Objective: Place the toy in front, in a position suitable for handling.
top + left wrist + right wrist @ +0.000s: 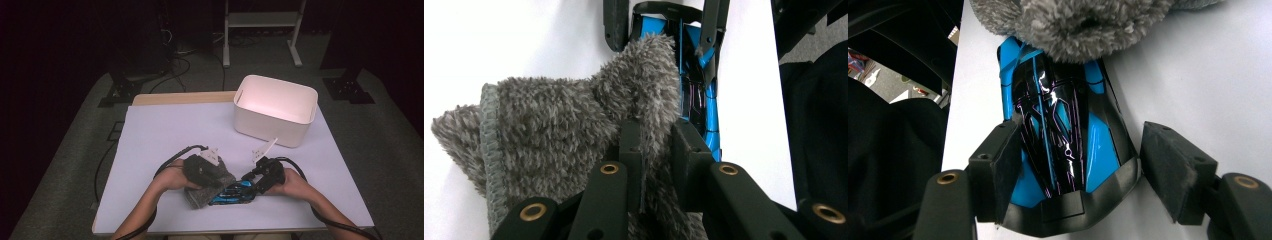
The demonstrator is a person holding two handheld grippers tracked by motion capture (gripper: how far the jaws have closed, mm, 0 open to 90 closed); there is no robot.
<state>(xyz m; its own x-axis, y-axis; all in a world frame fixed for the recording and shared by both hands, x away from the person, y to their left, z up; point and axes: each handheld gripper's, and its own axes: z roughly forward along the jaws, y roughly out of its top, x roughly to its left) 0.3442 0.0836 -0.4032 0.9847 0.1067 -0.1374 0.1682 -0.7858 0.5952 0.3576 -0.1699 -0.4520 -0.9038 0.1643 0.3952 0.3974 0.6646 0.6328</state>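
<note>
The grey fluffy cloth (574, 125) lies at the near edge of the tabletop (165, 130), draped over one end of a blue-and-black toy car (1063, 130). The left tongs (656, 142) are clamped on a fold of the cloth — the right tongs (1083, 170) stand apart, straddling the car's other end. A white bin (275, 110) sits farther back.

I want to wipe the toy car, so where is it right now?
In the high view the blue and black toy car lies at the table's near edge, between the two hand-held grippers, with the grey fuzzy cloth overlapping its left end.

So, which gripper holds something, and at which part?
The left gripper pinches a raised fold of the grey fleece cloth. The right gripper is open around the blue toy car.
</note>
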